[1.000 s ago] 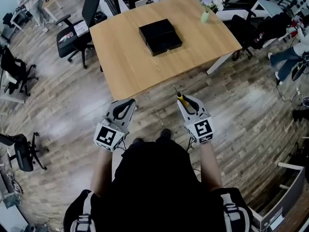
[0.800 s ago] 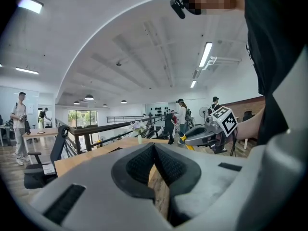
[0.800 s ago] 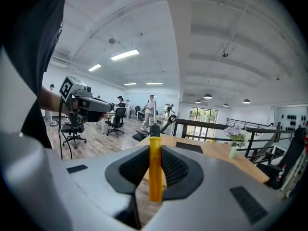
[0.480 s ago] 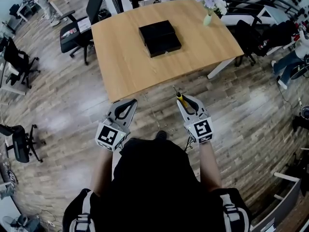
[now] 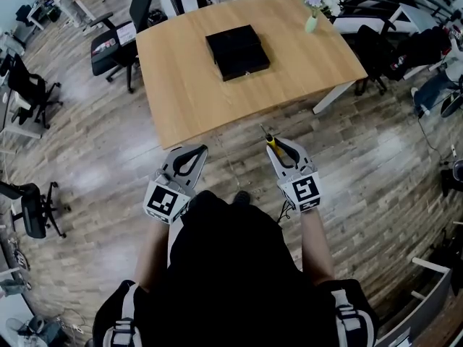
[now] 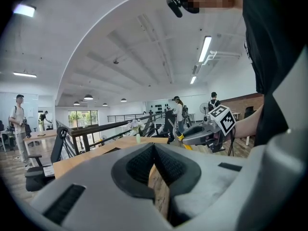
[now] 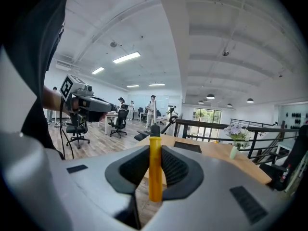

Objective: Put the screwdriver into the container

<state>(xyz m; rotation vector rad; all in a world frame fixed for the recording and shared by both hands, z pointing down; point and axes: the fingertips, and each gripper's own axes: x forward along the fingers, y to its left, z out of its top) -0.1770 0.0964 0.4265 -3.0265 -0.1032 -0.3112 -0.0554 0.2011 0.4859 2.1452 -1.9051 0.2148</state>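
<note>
Right gripper [image 7: 154,150] clamps the screwdriver [image 7: 155,177], plain in its own view; left gripper [image 6: 154,147] closed, empty; head view shows the container [image 5: 237,52] from above.

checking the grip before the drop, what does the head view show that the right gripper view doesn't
Only the head view: the marker cube on the right tool, and the whole table top from above.
Only the right gripper view: that tool's pads closed on the screwdriver at its yellow handle, plus the ceiling lights.
Both: the screwdriver, the table, the black container, the flower vase and the left tool.
</note>
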